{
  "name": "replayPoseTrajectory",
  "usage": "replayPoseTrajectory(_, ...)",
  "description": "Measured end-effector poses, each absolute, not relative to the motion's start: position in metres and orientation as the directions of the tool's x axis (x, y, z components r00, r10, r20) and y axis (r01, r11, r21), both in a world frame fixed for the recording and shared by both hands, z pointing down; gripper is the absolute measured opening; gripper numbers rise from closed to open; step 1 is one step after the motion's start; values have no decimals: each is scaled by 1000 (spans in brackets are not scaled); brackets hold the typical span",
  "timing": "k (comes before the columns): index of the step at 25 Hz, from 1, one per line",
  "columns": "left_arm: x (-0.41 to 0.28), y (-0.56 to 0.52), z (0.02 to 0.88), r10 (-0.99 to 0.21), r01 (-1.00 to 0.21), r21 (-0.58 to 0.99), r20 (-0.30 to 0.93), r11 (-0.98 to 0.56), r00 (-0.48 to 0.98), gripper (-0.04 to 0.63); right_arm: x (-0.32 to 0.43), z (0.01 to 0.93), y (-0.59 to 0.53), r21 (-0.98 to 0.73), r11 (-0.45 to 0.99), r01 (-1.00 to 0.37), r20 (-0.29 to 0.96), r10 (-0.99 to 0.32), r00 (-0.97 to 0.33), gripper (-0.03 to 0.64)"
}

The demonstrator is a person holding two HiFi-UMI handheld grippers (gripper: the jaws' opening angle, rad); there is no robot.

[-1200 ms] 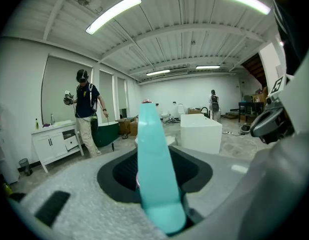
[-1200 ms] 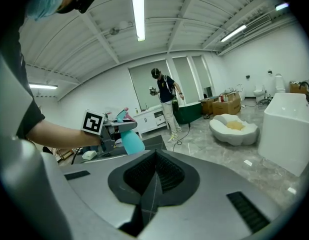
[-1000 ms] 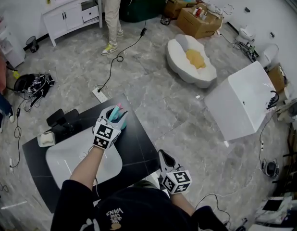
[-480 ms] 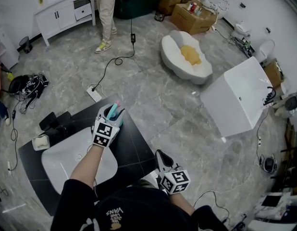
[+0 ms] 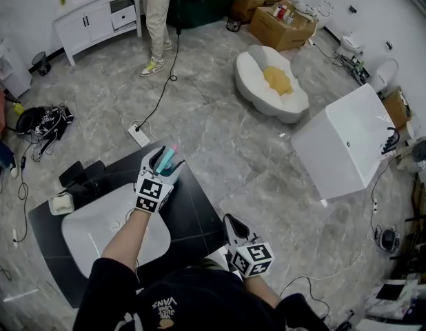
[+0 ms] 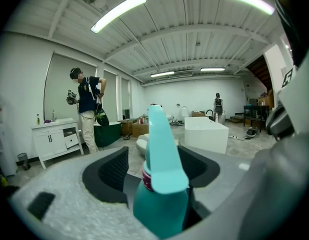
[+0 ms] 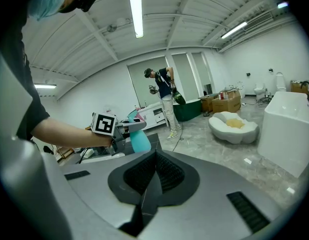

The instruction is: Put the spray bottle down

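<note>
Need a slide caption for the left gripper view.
Left tongs opening around an upright teal spray bottle, pads clear of it; white bathtub and standing person behind.

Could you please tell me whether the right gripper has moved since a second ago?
No. The right gripper sits at the same spot by the near right edge of the black counter, pointing the same way.

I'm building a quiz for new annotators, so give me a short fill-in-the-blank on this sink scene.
1. The teal spray bottle stands between the fingers of the ___ gripper.
2. The right gripper's fingers are shut with ___ between them.
3. The countertop around the white sink is ___.
Missing: left; nothing; black.
The left gripper's fingers are opening around the bottle.
</note>
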State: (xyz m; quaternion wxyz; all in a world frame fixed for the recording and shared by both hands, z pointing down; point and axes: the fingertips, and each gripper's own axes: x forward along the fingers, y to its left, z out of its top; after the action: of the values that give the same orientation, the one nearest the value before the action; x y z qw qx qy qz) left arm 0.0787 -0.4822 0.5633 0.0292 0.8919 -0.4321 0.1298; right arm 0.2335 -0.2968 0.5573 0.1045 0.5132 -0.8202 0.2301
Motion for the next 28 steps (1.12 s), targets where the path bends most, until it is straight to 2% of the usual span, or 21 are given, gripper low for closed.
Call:
replayPoseTrajectory(9, 72, -474, 566, -763, -784, -32, 256, -620, 593, 345, 229, 556, -299, -268, 376, -887, 405, -792, -458, 3)
replayPoseTrajectory(21, 38, -428, 569, -759, -792, -9, 292, -610, 581, 350, 211, 553, -287, -271, 400, -876, 391, -786, -479, 3)
replayPoseTrajectory(28, 1, -384, 556, -780, -801, -67, 290, -594, 554, 348, 182, 550, -264, -281, 421, -862, 375, -779, -503, 3)
